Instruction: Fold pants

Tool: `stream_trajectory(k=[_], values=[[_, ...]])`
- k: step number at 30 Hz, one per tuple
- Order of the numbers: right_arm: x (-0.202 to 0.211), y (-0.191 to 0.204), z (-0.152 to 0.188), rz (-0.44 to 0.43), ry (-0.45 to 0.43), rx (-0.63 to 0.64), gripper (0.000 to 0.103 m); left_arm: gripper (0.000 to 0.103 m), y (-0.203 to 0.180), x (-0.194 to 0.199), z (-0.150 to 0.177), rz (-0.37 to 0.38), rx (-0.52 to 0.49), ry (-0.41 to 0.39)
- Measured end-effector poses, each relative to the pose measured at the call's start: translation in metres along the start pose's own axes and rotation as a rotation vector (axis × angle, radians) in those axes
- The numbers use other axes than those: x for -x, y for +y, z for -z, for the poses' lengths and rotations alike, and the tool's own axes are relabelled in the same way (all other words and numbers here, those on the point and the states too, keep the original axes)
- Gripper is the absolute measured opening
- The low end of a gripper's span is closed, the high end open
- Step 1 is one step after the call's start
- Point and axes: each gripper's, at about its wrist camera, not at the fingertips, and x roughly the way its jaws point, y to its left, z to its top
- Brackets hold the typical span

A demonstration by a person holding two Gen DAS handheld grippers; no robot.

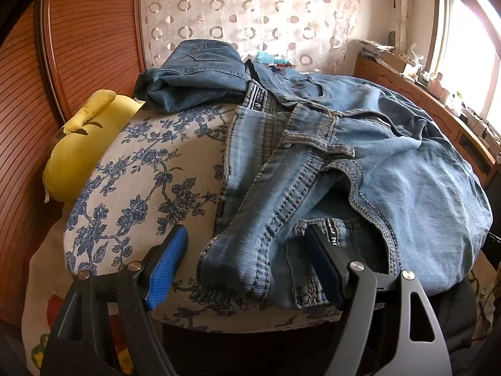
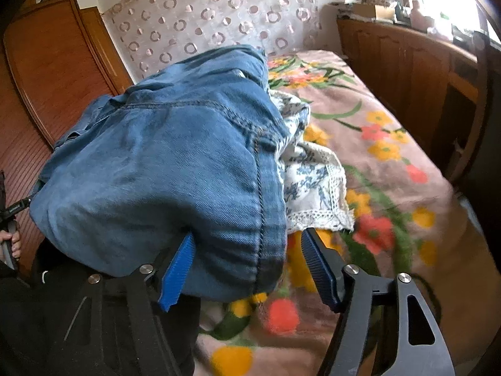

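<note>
Light blue jeans (image 1: 391, 163) lie crumpled on a white cloth with blue flowers (image 1: 141, 169), the waistband and belt loops toward me. A darker folded pair of jeans (image 1: 194, 75) lies at the far end. My left gripper (image 1: 247, 257) is open, its fingers on either side of the jeans' near waistband end, not closed on it. In the right wrist view the jeans (image 2: 162, 169) bulge over the table edge. My right gripper (image 2: 247, 260) is open, with the denim's lower edge between the fingers.
A yellow plush toy (image 1: 84, 144) lies at the cloth's left edge. A wooden wardrobe (image 1: 72, 47) stands left. A bed with a flowered sheet (image 2: 375, 163) is right of the table, with wooden cabinets (image 2: 407, 72) beyond. A person's hand (image 2: 12, 241) shows at far left.
</note>
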Motion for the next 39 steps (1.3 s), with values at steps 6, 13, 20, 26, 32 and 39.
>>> stream_trajectory(k=[6,13,20,26,32,39], values=[[0.001,-0.007,-0.006,-0.043,0.010,-0.017,0.030,0.076,0.001,0.001,0.002,0.016,-0.003,-0.007],[0.029,0.006,-0.011,-0.022,-0.073,0.022,0.007,0.077,0.005,0.006,0.008,0.024,-0.007,-0.011],[0.068,0.029,-0.030,-0.002,-0.209,0.071,0.006,0.050,0.011,0.012,0.012,0.058,0.019,-0.033],[0.069,0.042,-0.040,0.025,-0.248,0.100,0.005,0.018,0.006,0.025,0.008,0.091,-0.001,-0.075],[0.072,0.048,-0.055,0.071,-0.300,0.117,0.005,0.014,-0.002,0.060,-0.016,0.113,-0.027,-0.171],[0.065,0.068,-0.093,0.112,-0.382,0.180,0.004,0.013,-0.005,0.077,-0.062,0.130,-0.052,-0.255]])
